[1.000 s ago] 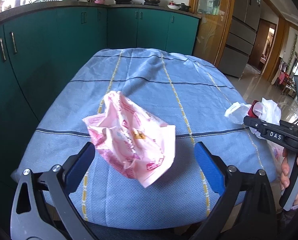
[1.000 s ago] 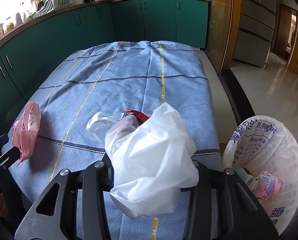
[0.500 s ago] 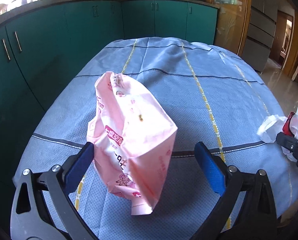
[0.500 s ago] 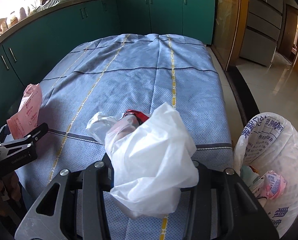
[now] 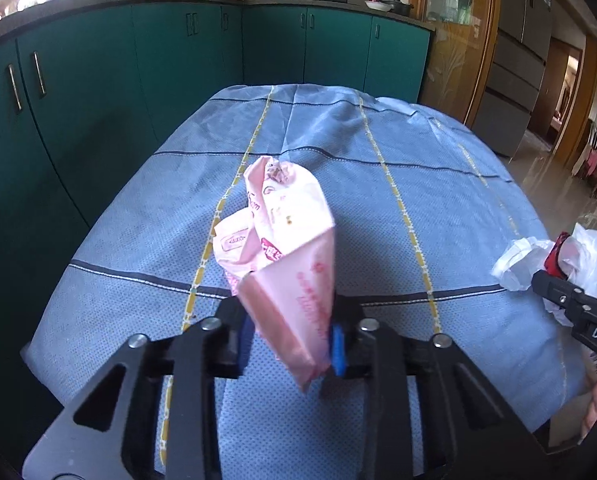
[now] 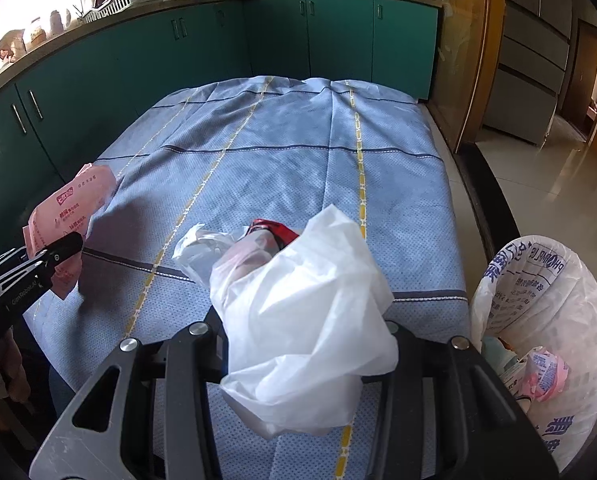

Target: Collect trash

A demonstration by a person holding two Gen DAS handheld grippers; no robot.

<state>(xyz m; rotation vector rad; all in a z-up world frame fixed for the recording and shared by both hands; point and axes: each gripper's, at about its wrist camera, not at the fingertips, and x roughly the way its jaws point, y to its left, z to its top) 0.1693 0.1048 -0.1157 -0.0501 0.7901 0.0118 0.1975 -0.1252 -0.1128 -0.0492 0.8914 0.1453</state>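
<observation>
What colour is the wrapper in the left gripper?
Pink, with darker pink print. The wrapper shows best in the left wrist view, clamped in the left gripper.

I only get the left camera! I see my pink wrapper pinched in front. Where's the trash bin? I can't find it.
Observer: The trash bin stands on the floor off the table's right edge, beside the right gripper; it's lined with a white printed bag.
Child: Is anything in it?
Observer: Yes, a crumpled pink packet lies inside, with other bits I can't make out.
Child: What's the right gripper doing?
Observer: It's shut on a white plastic bag with something red poking out the far end.
Child: Is my wrapper off the table?
Observer: From the right camera, the pink wrapper hangs in the left gripper above the blue tablecloth, casting a shadow.
</observation>
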